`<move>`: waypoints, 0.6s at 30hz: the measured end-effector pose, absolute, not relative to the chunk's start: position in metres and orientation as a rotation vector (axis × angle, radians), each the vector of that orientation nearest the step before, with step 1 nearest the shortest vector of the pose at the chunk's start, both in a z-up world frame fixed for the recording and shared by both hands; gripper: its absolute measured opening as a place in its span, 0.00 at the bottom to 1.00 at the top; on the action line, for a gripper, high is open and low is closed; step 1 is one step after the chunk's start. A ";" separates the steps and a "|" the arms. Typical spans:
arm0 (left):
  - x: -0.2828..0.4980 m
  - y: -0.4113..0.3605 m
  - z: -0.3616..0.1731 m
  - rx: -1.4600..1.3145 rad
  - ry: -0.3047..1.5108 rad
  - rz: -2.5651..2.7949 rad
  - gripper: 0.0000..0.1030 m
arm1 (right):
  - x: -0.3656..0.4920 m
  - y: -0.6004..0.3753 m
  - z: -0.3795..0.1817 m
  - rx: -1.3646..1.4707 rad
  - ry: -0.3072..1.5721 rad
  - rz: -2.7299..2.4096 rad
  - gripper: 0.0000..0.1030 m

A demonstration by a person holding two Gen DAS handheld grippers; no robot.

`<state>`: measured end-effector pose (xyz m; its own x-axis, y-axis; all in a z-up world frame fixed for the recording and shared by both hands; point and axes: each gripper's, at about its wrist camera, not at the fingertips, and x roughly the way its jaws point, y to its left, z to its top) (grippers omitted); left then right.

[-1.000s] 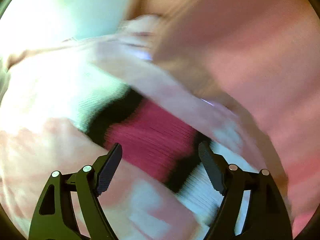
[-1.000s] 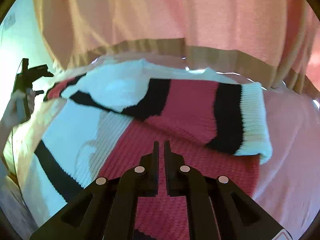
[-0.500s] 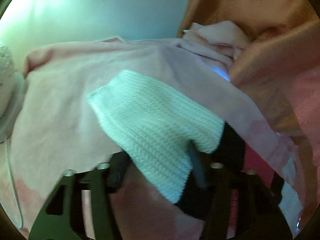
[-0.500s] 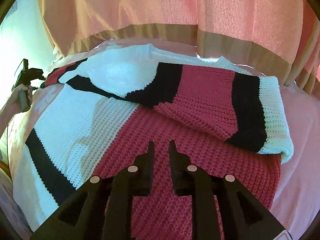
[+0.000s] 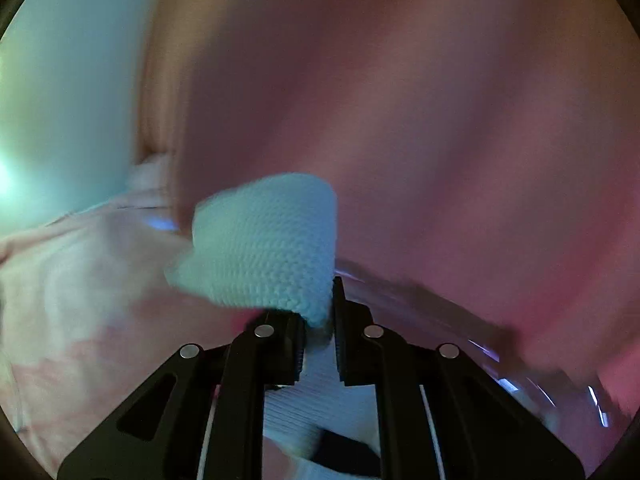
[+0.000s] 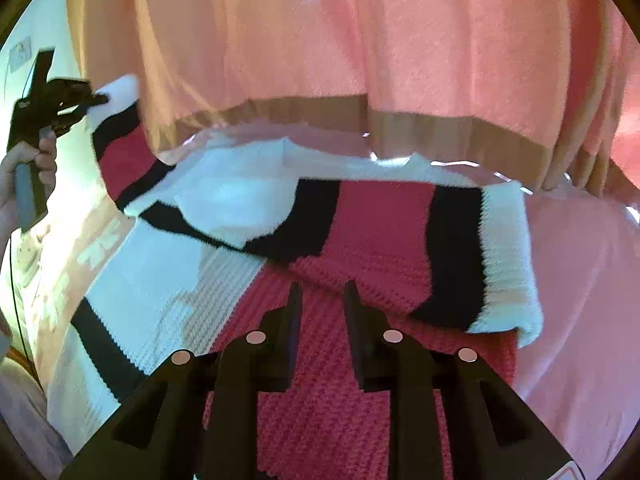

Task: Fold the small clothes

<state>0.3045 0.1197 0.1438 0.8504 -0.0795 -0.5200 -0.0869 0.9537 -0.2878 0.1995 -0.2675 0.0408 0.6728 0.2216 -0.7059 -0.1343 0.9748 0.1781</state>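
Note:
A knitted sweater in red, black and white blocks lies on a pink bed cover. Its right sleeve is folded across the body, white cuff to the right. My left gripper is shut on the white cuff of the left sleeve. In the right wrist view that gripper holds the sleeve lifted up at the far left. My right gripper hovers low over the red body, its jaws slightly apart and empty.
Pink and orange curtains hang just behind the bed. A pale wall is at the left. The person's hand grips the left tool. The left wrist view is motion-blurred.
My left gripper closed on the left sleeve's white cuff and lifted it up off the bed. My right gripper opened slightly and stayed over the red body.

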 end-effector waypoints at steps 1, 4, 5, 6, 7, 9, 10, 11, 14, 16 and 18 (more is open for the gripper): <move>0.300 0.095 0.144 -0.284 0.565 -0.044 0.11 | 0.198 -0.272 0.044 0.122 0.800 0.196 0.22; 0.293 0.021 0.123 -0.212 0.646 -0.185 0.14 | 0.199 -0.283 0.048 0.143 0.789 0.175 0.24; 0.293 0.002 0.111 -0.191 0.681 -0.207 0.14 | 0.199 -0.286 0.048 0.149 0.789 0.169 0.24; 0.292 -0.021 0.089 -0.154 0.738 -0.232 0.17 | 0.200 -0.291 0.048 0.161 0.790 0.159 0.24; 0.291 -0.037 0.074 -0.124 0.783 -0.247 0.25 | 0.201 -0.294 0.048 0.168 0.791 0.153 0.24; 0.286 -0.060 0.041 -0.067 0.861 -0.256 0.36 | 0.204 -0.299 0.047 0.176 0.797 0.146 0.29; 0.279 -0.065 0.035 -0.048 0.867 -0.254 0.37 | 0.206 -0.300 0.045 0.176 0.806 0.148 0.31; 0.272 -0.064 0.029 -0.024 0.866 -0.245 0.38 | 0.207 -0.299 0.045 0.176 0.808 0.149 0.32; 0.259 -0.036 0.033 -0.021 0.850 -0.216 0.53 | 0.210 -0.294 0.044 0.175 0.812 0.171 0.34; 0.249 -0.013 0.042 -0.058 0.832 -0.163 0.59 | 0.215 -0.282 0.044 0.175 0.819 0.214 0.35; 0.244 0.014 0.049 -0.079 0.831 -0.110 0.59 | 0.224 -0.272 0.044 0.204 0.833 0.259 0.36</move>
